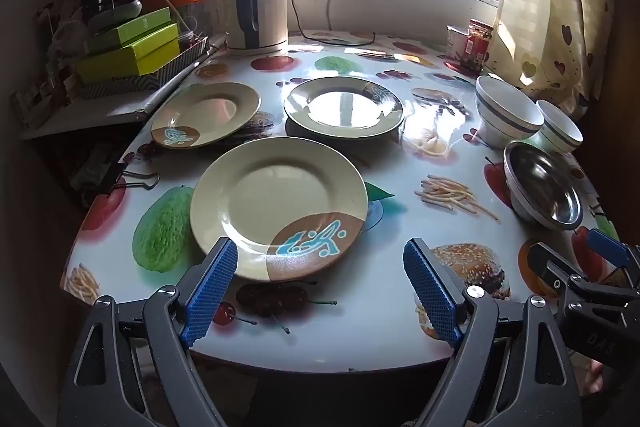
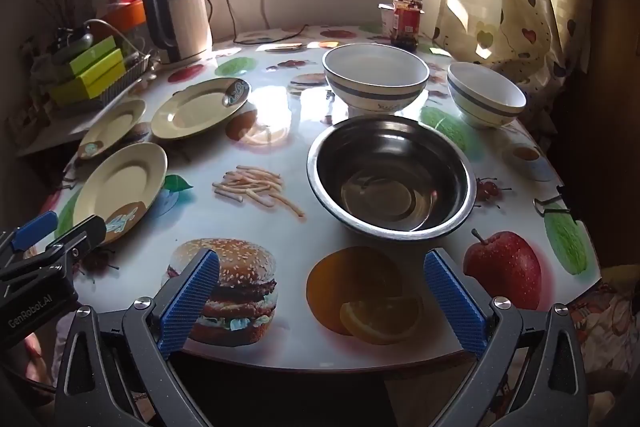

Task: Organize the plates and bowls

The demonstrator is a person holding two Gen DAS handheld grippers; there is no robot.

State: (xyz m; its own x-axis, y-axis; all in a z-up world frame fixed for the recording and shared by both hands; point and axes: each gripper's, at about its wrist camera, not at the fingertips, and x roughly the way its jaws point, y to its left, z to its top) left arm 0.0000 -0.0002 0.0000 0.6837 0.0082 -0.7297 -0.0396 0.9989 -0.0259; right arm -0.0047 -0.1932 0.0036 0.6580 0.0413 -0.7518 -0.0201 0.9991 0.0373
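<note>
Three cream plates with a brown-and-blue patch lie on the table: a near plate [image 1: 279,207], a far-left plate [image 1: 206,114] and a far-middle plate [image 1: 344,105]. A steel bowl [image 2: 391,173] sits right of them, with a large white striped bowl [image 2: 375,77] and a smaller white bowl [image 2: 485,94] behind it. My left gripper [image 1: 320,255] is open and empty just in front of the near plate. My right gripper [image 2: 322,265] is open and empty just in front of the steel bowl.
An electric kettle [image 1: 256,1] with its cord stands at the back left. A red jar [image 2: 407,15] stands at the back by the curtain. Green boxes [image 1: 132,47] sit on a side shelf to the left. Binder clips [image 1: 138,179] grip the tablecloth edge.
</note>
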